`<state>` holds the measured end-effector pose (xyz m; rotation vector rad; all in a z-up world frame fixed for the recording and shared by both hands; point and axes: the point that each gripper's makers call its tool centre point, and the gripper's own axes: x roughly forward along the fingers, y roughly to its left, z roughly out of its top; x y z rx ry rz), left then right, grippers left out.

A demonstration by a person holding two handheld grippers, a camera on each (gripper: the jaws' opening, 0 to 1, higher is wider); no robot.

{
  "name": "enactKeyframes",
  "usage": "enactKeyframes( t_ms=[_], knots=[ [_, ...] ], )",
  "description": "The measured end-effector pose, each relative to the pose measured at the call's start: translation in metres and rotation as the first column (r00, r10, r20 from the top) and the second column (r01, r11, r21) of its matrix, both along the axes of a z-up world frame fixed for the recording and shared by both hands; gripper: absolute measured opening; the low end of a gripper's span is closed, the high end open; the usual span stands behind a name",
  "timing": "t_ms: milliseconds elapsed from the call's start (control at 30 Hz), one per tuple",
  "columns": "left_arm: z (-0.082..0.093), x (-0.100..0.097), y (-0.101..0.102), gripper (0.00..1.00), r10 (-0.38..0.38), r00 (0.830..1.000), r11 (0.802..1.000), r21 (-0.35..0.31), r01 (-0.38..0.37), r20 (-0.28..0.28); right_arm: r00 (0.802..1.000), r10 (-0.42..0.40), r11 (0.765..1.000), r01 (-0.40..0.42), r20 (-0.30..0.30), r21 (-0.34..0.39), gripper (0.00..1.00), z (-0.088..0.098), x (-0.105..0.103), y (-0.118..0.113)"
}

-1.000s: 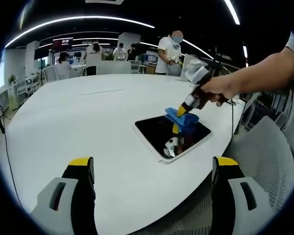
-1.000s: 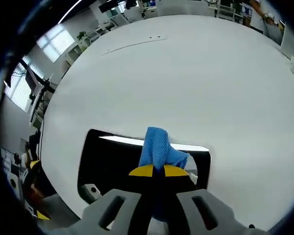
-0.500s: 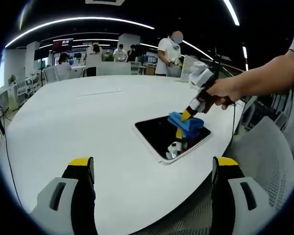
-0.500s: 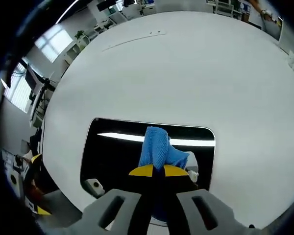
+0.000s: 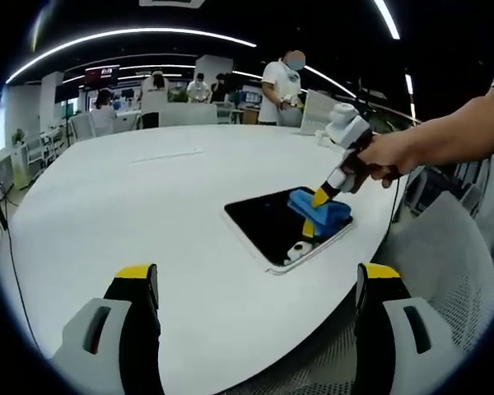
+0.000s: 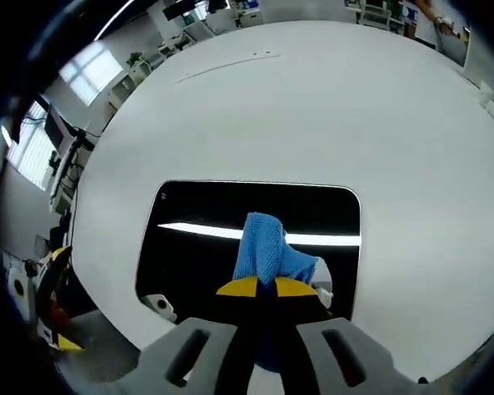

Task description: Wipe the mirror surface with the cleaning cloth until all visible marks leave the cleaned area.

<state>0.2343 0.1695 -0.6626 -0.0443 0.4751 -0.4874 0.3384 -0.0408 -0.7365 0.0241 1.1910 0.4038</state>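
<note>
A dark rectangular mirror (image 5: 267, 226) (image 6: 198, 263) lies flat on the white table near its right edge. My right gripper (image 6: 259, 288) is shut on a blue cleaning cloth (image 6: 267, 251), which presses on the glass. In the left gripper view a hand holds that gripper (image 5: 323, 200) over the mirror's far right part, with the blue cloth (image 5: 319, 207) under it. My left gripper (image 5: 255, 284) is open with nothing between its jaws. It hovers over the table's near side, short of the mirror.
The big white table (image 5: 132, 206) stretches far back and left. A grey mesh chair (image 5: 445, 255) stands at the right. Several people (image 5: 280, 82) stand beyond the far end. A thin strip (image 6: 226, 72) lies on the table far off.
The right gripper and cloth slid toward the mirror's far right part; in the right gripper view more glass now shows above the cloth. The left gripper stayed still.
</note>
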Motion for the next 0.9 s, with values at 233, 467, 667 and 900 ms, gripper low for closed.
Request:
enactKeyframes(
  t_ms=[233, 467, 667, 900],
  knots=[
    [0.001, 0.000, -0.002, 0.99, -0.003, 1.000, 1.000, 0.000, 0.003, 0.002, 0.999, -0.025, 0.999, 0.025, -0.021, 0.022, 0.00, 0.001, -0.015, -0.003],
    [0.001, -0.001, -0.002, 0.99, -0.004, 1.000, 1.000, 0.001, 0.004, 0.003, 0.999, -0.040, 0.998, 0.042, -0.036, 0.046, 0.00, -0.002, -0.021, -0.004],
    [0.003, 0.000, -0.002, 0.99, 0.003, 1.000, 1.000, -0.013, -0.002, 0.004, 0.998, -0.050, 0.997, 0.053, -0.048, 0.059, 0.00, -0.004, -0.024, -0.005],
    [0.002, 0.000, -0.002, 0.99, 0.000, 1.000, 1.000, -0.013, 0.000, 0.006, 0.997, -0.046, 0.996, 0.051, -0.068, 0.078, 0.00, -0.003, -0.036, -0.006]
  ],
)
